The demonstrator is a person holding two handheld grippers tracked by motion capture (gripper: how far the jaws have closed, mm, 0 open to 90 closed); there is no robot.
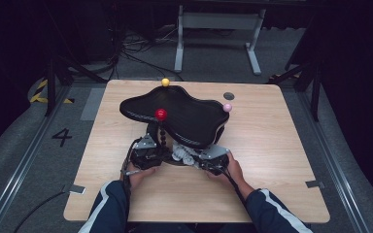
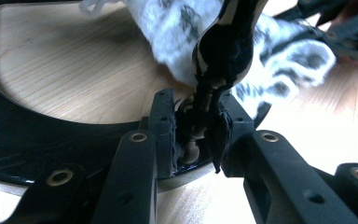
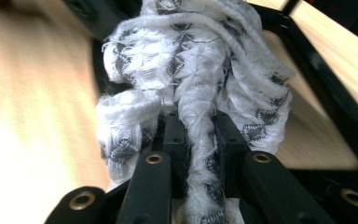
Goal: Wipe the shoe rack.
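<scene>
A black stand with a curved, saddle-shaped top [image 1: 179, 114] rises from a black ring base [image 2: 23, 140] on the wooden table [image 1: 281, 160]. A white cloth with grey pattern [image 1: 184, 154] lies bunched at the base. In the high view, my left gripper [image 1: 151, 151] sits at the stand's foot. In the left gripper view, that gripper [image 2: 196, 135] is shut on the glossy black stem [image 2: 223, 51], with the cloth [image 2: 284, 51] behind it. My right gripper [image 3: 199, 140] is shut on a twisted strand of the cloth [image 3: 191, 70]. The high view has it [image 1: 205, 159] just right of the cloth.
A red ball [image 1: 161, 114], a yellow ball [image 1: 165, 82] and a pink ball [image 1: 227, 107] sit on the stand. A dark round hole [image 1: 228, 95] marks the table's far side. The ring base [image 3: 326, 98] runs past the cloth. Both forearms enter from the near edge.
</scene>
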